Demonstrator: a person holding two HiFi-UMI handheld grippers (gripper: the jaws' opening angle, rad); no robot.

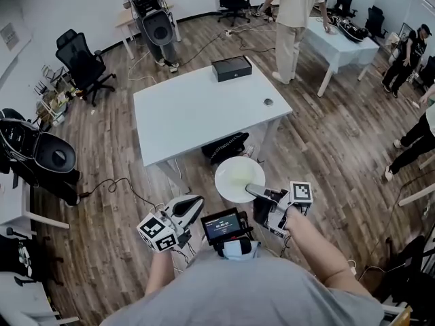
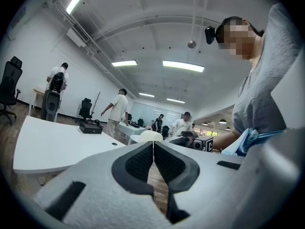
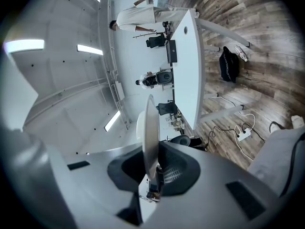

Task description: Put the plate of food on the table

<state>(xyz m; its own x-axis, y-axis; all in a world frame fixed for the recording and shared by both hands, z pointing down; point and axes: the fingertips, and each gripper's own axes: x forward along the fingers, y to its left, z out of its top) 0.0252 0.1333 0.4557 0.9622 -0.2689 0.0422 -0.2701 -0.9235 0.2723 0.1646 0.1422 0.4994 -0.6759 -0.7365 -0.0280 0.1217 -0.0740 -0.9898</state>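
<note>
Head view: our right hand-held gripper (image 1: pixel 253 191) clamps the plate (image 1: pixel 234 177); left hand-held gripper (image 1: pixel 196 204) closed, empty. Next we carry it over the worktop (image 1: pixel 197 107) near edge.

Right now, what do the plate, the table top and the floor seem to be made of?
Plate: smooth white, thin rim; ceramic or melamine, can't tell which. Table: flat matte white top, probably laminate. Floor: brown planks with grain and seams, wood or wood-look.
</note>
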